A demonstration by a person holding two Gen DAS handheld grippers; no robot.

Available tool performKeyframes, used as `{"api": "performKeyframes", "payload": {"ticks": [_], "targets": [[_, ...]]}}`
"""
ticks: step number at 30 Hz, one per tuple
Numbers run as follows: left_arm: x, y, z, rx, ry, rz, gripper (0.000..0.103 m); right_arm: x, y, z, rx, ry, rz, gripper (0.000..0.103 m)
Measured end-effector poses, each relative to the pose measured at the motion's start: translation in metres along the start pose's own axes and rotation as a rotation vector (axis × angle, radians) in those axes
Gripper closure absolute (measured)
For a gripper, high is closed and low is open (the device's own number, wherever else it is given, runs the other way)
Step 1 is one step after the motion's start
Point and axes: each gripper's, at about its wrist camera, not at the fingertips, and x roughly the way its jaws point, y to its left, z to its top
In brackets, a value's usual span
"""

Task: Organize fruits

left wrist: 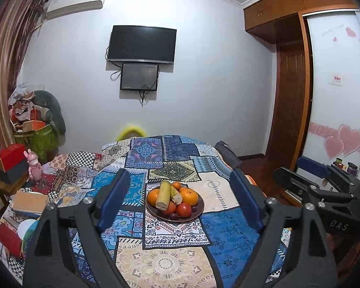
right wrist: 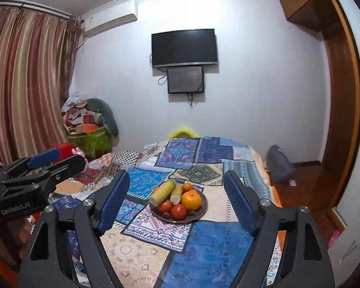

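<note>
1. Left wrist view showed the left gripper (left wrist: 180, 192) with its jaws spread wide and nothing between them, held back from a brown plate (left wrist: 200, 205) that sat on the patchwork bedspread (left wrist: 228, 235) of the bed.
2. The plate already carried the fruit in one heap: two pale green-yellow stalks (left wrist: 162, 195) leaning across the top, oranges (left wrist: 189, 197) behind and to the right, red tomatoes (left wrist: 183, 210) at the front, and small dark fruits (left wrist: 174, 215) at the near rim.
3. Right wrist view showed the right gripper (right wrist: 177, 195) likewise open and empty, aimed at the same plate from slightly further right.
4. Each gripper appeared at the edge of the other's view, so the two were held side by side, both pointing slightly downward at the plate.
5. The heap looked gathered so that nothing lay loose on the bedspread; the long stalks probably rested on the rounder fruit because the plate gave them no flat room.
6. With all the fruit on the plate and both grippers clear of it, the task appeared finished or nearly so.
</note>
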Motion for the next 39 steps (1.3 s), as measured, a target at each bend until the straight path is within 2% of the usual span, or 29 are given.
{"api": "performKeyframes", "payload": {"ticks": [7, 9, 39], "targets": [[-0.002, -0.006, -0.002, 0.002, -0.012, 0.004, 0.002, -0.005, -0.001, 0.001, 0.012, -0.043, -0.033, 0.002], [-0.002, -0.006, -0.003, -0.005, -0.016, 0.003, 0.001, -0.007, -0.001, 0.001, 0.01, -0.055, -0.044, 0.0], [-0.004, -0.005, -0.003, 0.013, -0.041, 0.028, 0.0, -0.015, -0.006, -0.003, 0.012, -0.073, -0.063, 0.0]]}}
